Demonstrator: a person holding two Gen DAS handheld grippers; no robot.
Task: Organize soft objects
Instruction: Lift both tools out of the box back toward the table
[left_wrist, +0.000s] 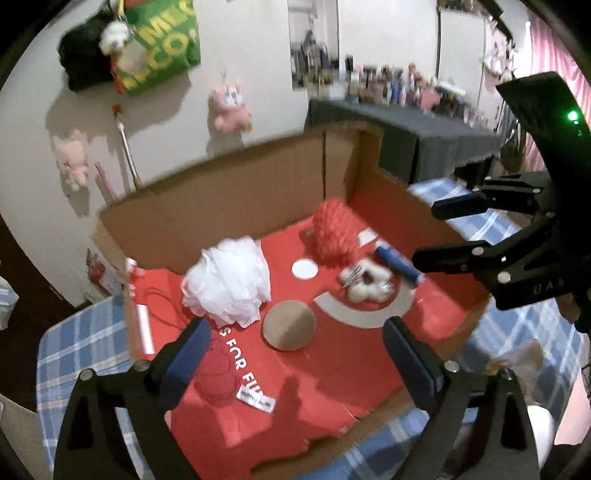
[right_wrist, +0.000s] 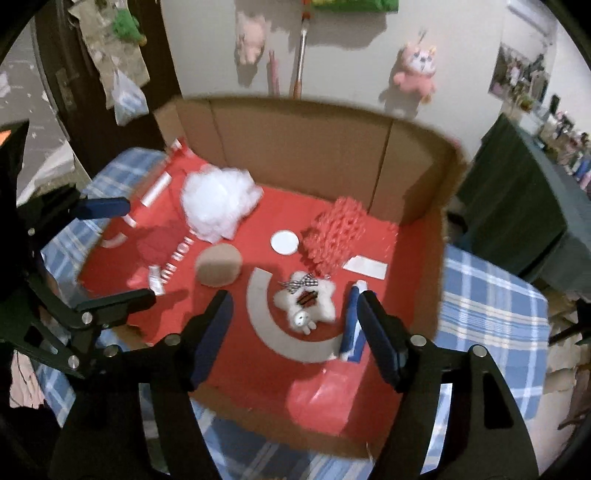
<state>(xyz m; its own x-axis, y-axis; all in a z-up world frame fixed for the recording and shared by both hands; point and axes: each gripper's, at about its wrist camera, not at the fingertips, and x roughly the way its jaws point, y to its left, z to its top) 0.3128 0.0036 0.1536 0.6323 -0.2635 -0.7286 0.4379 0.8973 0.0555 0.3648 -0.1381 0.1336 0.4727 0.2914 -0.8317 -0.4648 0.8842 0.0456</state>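
Soft objects lie spread on the red floor of the open cardboard box (right_wrist: 303, 147), which sits on a table with a blue checked cloth (right_wrist: 491, 295). There is a white fluffy puff (right_wrist: 218, 206) near the back wall, a red frilly puff (right_wrist: 336, 232) beside it to the right, a round tan sponge (right_wrist: 218, 266) in the middle, a small white star toy (right_wrist: 306, 302) with a checked bow, and a blue roll (right_wrist: 352, 317) lying just beside the star.

The left gripper (left_wrist: 295, 350) has its tongs spread very wide and holds nothing — the tan sponge sits on the floor past them, not touched. The right gripper (right_wrist: 295, 332) has its tongs about half open and also holds nothing; the star toy is seen between them but lies on the floor beyond.

What could go wrong? The star and the blue roll are so close that tongs closing on one may catch or push the other. The puffs are light and squishy, so a weak pinch could let one slip out, and a side bump could roll it away. The two grippers are near each other over the box — they could knock together. A low reach could also hit the box's front edge and shove the whole box.
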